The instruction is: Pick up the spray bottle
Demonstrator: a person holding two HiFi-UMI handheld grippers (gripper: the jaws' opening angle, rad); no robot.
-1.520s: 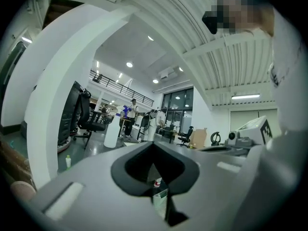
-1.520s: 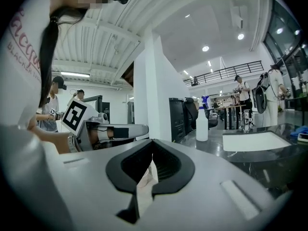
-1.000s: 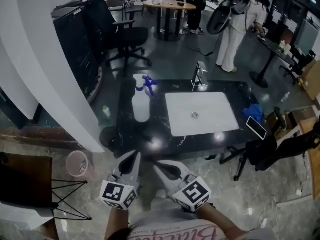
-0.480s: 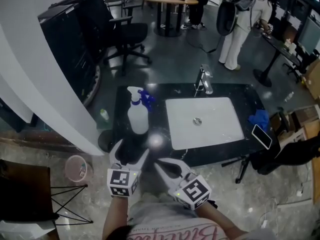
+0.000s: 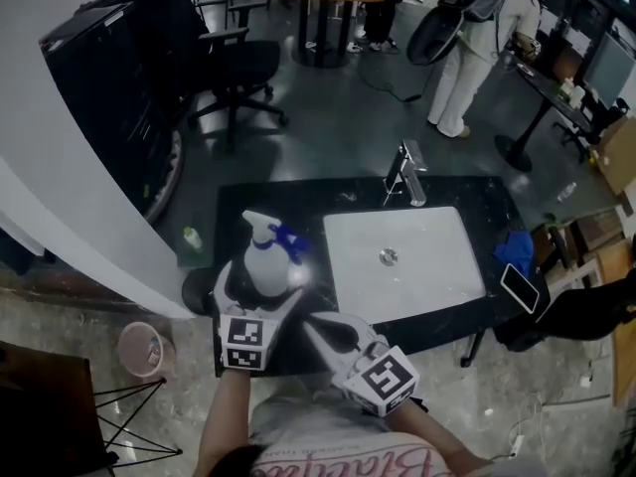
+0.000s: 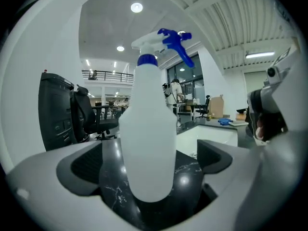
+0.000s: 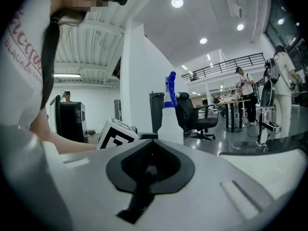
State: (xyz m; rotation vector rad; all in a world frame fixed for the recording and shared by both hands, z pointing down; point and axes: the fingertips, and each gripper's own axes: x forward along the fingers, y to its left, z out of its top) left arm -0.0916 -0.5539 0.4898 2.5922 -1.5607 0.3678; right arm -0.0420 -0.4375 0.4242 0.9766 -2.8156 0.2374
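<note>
The spray bottle (image 6: 147, 129) stands upright at the table's (image 5: 348, 193) left end, between the left hand-held gripper's (image 5: 256, 288) jaws, which have just been opening and stand wide, clear of it. The right hand-held gripper (image 7: 151, 165) is closed and empty. This looks like the reach-in, so the next move calls for squeezing the bottle's body squarely.

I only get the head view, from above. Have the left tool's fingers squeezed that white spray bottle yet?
Observer: Not yet. The left gripper view shows the spray bottle upright between the left gripper's fingers, which have just been opening, with a gap on each side.
Operator: And the right one?
Observer: The right gripper view shows the right gripper shut, nothing between its fingers.
</note>
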